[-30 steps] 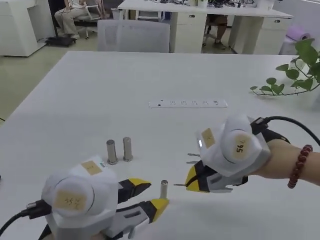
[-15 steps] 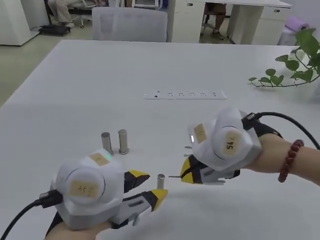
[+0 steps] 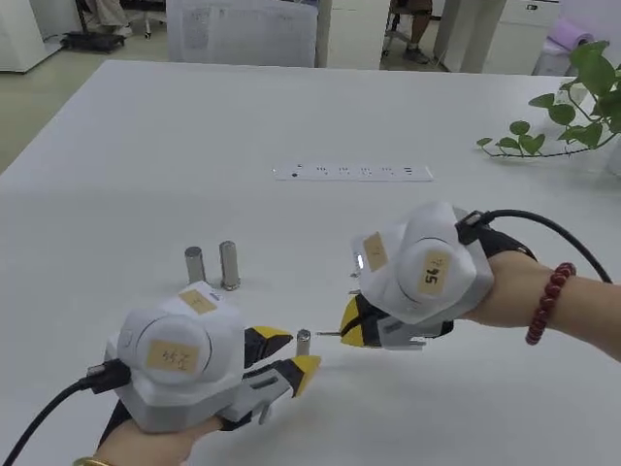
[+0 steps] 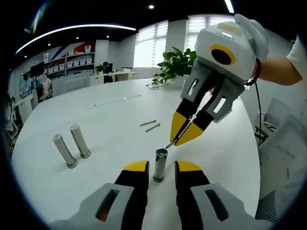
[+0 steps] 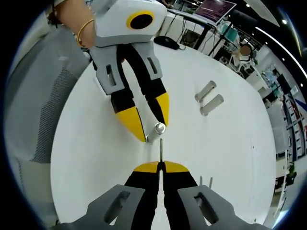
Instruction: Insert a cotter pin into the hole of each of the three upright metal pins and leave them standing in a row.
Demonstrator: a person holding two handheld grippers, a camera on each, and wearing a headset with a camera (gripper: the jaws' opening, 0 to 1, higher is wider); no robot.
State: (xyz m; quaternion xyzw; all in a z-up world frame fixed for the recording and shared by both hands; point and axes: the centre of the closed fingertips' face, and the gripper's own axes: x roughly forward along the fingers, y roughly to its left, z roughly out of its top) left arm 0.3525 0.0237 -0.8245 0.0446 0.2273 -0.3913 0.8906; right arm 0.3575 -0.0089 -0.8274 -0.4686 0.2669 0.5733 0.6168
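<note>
I'm holding the left gripper (image 3: 289, 351) low over the white table (image 3: 146, 146), jaws apart, with the nearest metal pin (image 3: 304, 341) standing upright at their yellow tips. The right gripper (image 3: 351, 325) is pinching a cotter pin (image 3: 328, 335) that's pointing level at that pin's top, its tip just beside it. Two more upright pins (image 3: 230, 265) are standing side by side, back-left, with a power strip (image 3: 354, 173) lying well beyond them.

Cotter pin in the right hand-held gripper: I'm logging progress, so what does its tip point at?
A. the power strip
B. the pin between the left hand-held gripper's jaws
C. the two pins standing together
B: the cotter pin, clamped in the right hand-held gripper, aims at the top of the metal pin that stands between the jaws of the left hand-held gripper.
</note>
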